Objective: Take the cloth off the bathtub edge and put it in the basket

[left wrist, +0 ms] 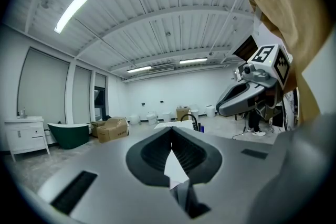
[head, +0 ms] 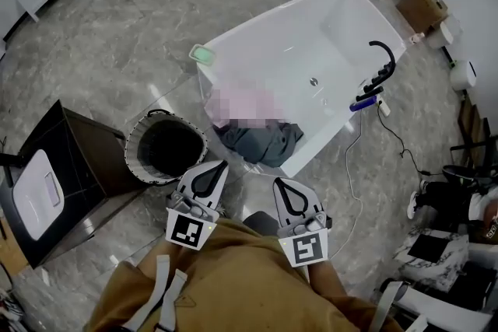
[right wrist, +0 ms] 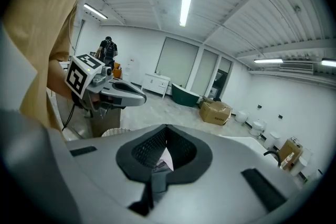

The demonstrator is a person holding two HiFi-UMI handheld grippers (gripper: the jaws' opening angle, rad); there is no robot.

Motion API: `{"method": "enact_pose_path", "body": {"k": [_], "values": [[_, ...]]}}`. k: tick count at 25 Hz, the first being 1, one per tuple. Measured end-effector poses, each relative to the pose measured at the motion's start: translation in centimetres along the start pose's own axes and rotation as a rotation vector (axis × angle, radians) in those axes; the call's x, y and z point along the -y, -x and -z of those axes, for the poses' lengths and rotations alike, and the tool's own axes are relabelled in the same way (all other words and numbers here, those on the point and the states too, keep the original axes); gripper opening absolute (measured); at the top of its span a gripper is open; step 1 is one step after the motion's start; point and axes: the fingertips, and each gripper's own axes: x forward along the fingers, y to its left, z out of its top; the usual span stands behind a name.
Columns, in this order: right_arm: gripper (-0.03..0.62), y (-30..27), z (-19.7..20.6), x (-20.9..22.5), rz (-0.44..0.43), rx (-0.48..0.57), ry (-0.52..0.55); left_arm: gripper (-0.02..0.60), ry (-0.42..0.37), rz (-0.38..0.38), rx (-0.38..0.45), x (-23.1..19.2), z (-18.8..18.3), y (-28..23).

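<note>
Grey marble-look floor fills the head view, with a white bathtub lying slantwise ahead of both claws. A dark grey cloth is heaped over the tub's near end, just ahead of the two tips and about midway between them, touched by neither. The left claw and right claw are held side by side, low and close to the person's tan sleeves, each clenched with nothing in it. A round woven basket stands on the floor ahead and to the left of the left claw, beside a black cabinet. A black faucet curves over the tub's far right rim, well beyond the right claw. In the left gripper view the jaws of the left claw meet at their tips and grasp nothing; beyond them lies a big white room with a ribbed ceiling, a dark green tub and a cardboard box far off to the left, and the right claw hanging close by on the right. In the right gripper view the right claw is likewise clenched and empty; the left claw floats to its left, the basket shows just under that one, and a cardboard box sits far ahead
</note>
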Motion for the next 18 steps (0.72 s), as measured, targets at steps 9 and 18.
{"method": "enact_pose_path", "body": {"k": [9,18], "values": [[0.003,-3.0,2.4,2.4,-0.057,-0.025,0.067,0.008,0.010,-0.060,-0.020,-1.0,-0.5,-3.2],[0.003,-8.0,7.6,3.4,-0.144,-0.094,0.176,0.008,0.008,-0.057,-0.106,-0.3,1.5,-5.1]]}}
